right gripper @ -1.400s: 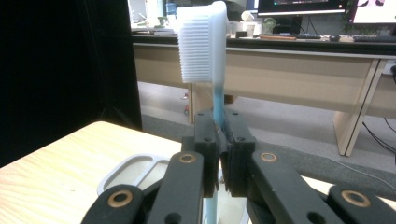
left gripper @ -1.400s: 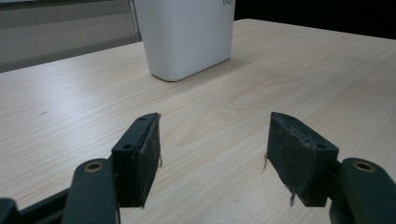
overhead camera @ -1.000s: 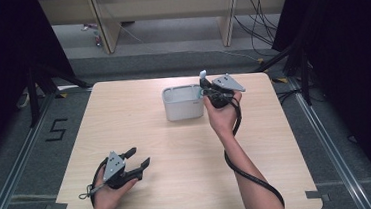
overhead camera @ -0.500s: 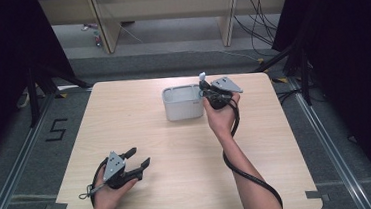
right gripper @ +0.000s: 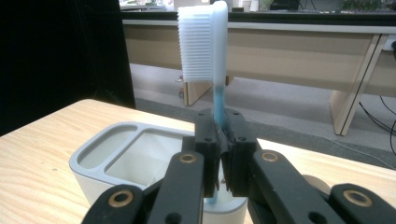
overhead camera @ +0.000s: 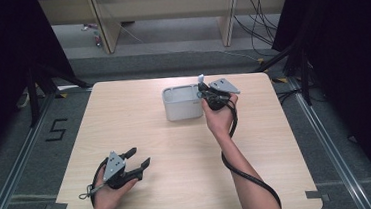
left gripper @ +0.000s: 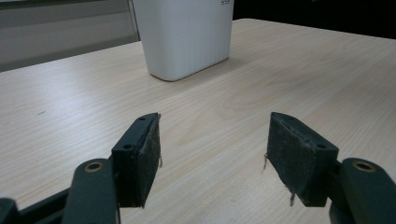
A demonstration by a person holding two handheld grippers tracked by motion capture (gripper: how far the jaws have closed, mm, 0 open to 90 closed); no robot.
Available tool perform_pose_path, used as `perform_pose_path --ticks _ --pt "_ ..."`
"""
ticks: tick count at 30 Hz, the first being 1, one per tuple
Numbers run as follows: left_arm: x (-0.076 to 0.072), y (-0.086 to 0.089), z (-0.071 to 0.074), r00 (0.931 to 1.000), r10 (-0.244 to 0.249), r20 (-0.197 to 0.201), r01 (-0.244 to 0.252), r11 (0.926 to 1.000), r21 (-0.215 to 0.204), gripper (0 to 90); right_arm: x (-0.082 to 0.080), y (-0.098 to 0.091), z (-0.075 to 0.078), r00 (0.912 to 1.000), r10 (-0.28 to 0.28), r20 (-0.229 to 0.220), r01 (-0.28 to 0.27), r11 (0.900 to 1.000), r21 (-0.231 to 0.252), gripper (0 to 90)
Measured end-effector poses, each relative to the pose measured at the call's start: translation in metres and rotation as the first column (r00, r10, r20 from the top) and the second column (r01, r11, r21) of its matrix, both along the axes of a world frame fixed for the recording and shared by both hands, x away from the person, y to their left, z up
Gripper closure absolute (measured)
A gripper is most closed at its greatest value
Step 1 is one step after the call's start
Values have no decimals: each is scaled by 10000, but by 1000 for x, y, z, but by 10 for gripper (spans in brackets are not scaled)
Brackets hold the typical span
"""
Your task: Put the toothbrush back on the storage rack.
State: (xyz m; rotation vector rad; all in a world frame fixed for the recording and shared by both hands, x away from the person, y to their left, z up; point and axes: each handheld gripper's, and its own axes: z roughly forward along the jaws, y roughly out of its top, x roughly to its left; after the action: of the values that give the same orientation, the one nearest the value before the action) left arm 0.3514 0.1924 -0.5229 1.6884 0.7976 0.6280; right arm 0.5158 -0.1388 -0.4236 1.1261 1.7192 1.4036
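**A:** What was the right gripper [right gripper: 223, 140] doing over that holder?

**B:** Its jaws were pinched on the blue handle of a toothbrush [right gripper: 205, 44], held upright with the white bristle head above the jaws. In the right gripper view the handle ran down below them into the near compartment of the white holder [right gripper: 100, 156]. I'd judge it was kept vertical so it could slide straight in or out without catching the rim; which of the two, I couldn't tell.

**A:** And the holder's other slots?

**B:** Two compartments lay beyond and to the left of the jaws, both apparently empty.

**A:** The left gripper [overhead camera: 133, 158]?

**B:** Spread wide, nothing between its pads [left gripper: 150, 156], resting low on the table [overhead camera: 140, 123] in the person's left hand [overhead camera: 111, 193]. The holder [left gripper: 184, 35] stood well ahead of it, slightly left of centre. Probably parked there to stay clear of the working hand, though ready to steady the holder if needed.
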Motion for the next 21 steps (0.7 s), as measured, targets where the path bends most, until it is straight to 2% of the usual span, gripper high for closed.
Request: perform_pose_path --ticks 6,7,12,13,18,19,21 --pt "0 0 0 10000 -10 -11 10 10000 9 344 2 1 -4 9999 -45 -95 45 10000 86 860" --pt "0 0 0 10000 7 -29 -6 10000 30 343 3 1 -5 10000 -54 -69 53 10000 -73 860" --pt "-1 0 1 9999 43 -97 -42 9999 125 344 3 0 -8 9998 -81 -172 78 9998 -180 860" --pt "-1 0 1 9999 40 -96 -39 9999 134 343 3 1 -9 9996 -127 -253 127 9999 -2 860" --pt "-1 0 1 9999 43 -97 -42 9999 119 344 4 2 -11 9992 -127 -370 123 9999 -104 860" --pt "-1 0 1 9999 42 -97 -41 9999 120 344 5 1 -11 9996 -79 -275 73 9997 -213 860" --pt "-1 0 1 9999 34 -94 -33 9999 131 344 6 2 -13 9994 -25 -332 21 9999 -107 860"
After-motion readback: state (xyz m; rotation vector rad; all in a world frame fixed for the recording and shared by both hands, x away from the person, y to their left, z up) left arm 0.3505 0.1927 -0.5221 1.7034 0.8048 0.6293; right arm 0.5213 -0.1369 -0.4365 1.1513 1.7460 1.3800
